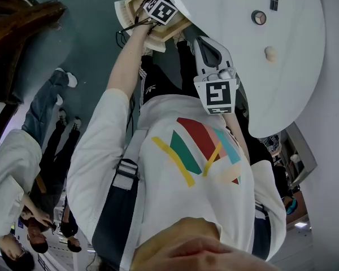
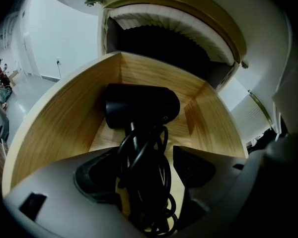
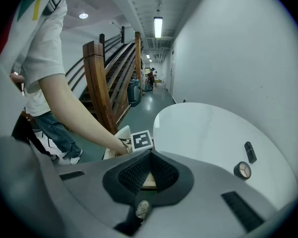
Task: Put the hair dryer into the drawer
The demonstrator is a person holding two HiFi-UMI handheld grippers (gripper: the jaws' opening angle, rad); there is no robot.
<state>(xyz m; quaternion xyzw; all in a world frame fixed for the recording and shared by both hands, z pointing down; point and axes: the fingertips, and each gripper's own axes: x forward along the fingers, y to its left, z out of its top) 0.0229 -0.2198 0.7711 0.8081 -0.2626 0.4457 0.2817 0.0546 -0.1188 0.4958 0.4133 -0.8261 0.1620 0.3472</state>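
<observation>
The drawer (image 2: 59, 118) stuck out from under the round surface (image 3: 203, 128), on its left. The hair dryer (image 2: 141, 105) lay in the drawer, head at the back. Its handle and cord (image 2: 151, 182) pointed toward you, between the jaws of your left gripper (image 2: 146, 152). Your right gripper (image 3: 149, 158) was nearer you, right of the drawer. A small round thing (image 3: 242, 170) and a little bar (image 3: 250, 151) lay on the surface, close together. The stairs (image 3: 109, 78) stood past the drawer.
</observation>
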